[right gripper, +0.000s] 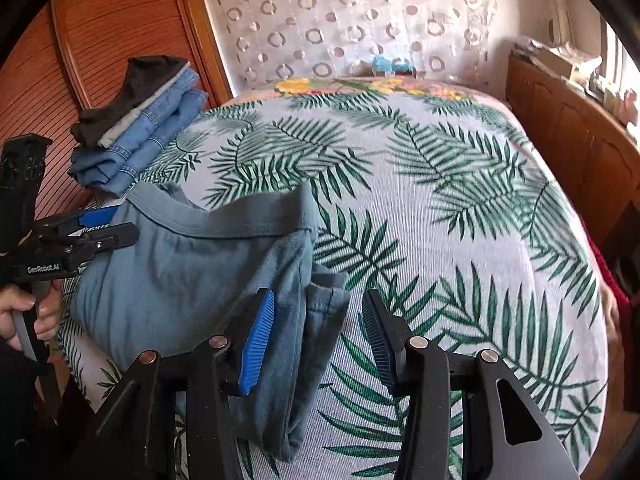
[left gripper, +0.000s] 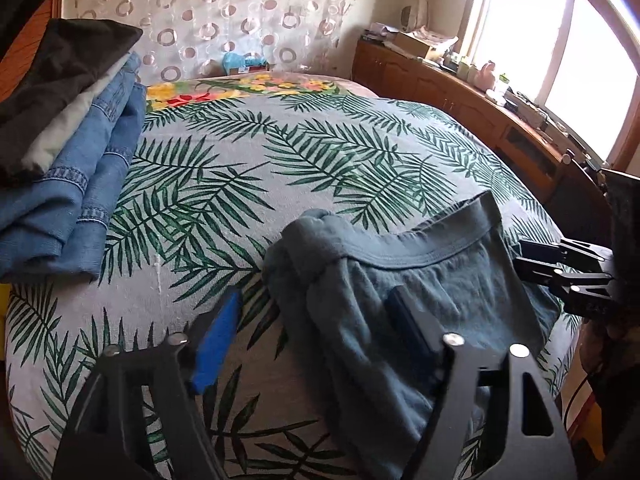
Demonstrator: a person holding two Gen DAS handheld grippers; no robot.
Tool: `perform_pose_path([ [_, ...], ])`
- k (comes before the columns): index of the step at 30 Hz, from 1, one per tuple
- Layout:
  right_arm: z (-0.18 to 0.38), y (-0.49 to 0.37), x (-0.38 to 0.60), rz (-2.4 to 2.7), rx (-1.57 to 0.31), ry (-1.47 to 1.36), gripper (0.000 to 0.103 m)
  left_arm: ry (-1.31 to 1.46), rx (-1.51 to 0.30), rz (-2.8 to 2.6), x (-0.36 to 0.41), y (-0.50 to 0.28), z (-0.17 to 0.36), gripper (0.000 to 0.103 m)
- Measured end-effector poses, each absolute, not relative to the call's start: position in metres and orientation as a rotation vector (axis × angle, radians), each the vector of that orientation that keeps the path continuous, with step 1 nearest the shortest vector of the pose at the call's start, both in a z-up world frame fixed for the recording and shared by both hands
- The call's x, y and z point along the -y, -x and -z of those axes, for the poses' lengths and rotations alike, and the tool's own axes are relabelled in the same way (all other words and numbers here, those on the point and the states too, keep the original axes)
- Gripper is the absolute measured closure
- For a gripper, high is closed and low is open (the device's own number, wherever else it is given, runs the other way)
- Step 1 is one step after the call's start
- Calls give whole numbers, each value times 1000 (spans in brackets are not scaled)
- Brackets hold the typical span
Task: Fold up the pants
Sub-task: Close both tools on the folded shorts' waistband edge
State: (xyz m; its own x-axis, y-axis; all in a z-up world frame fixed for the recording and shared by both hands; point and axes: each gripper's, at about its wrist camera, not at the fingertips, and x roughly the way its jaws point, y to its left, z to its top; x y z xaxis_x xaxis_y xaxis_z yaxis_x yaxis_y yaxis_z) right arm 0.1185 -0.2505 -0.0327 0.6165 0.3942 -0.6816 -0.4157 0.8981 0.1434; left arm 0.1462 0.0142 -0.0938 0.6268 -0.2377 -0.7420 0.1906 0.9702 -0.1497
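Handling limp pants (right gripper: 192, 272) (light, floppy) near the bed (right gripper: 440, 216) edge, I'd pinch the waistband; both jaws hang open, empty.

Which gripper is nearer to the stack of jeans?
Left. The left gripper is at the side of the grey pants toward the stack of jeans; the right gripper is at the pants' far side.
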Motion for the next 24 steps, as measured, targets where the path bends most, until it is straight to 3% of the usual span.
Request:
perform_pose_path([
  [2, 34, -119, 250, -465, -778, 26, 56, 64, -867, 262, -14, -147, 95, 46],
  [4, 35, -119, 247, -464, -776, 29, 56, 85, -876, 283, -16, -148, 97, 50],
  [12, 38, -117, 239, -480, -764, 58, 56, 104, -888, 292, -17, -152, 101, 52],
  [14, 39, -116, 238, -491, -761, 62, 56, 111, -890, 319, -16, -152, 102, 69],
  [17, 39, -115, 236, -483, -756, 82, 70, 108, -879, 328, -14, -150, 101, 81],
  [21, 41, -115, 233, -524, -764, 74, 91, 94, -856, 327, -9, -144, 94, 87],
  [24, 39, -111, 233, -538, -737, 72, 95, 86, -810, 331, -6, -133, 82, 88],
])
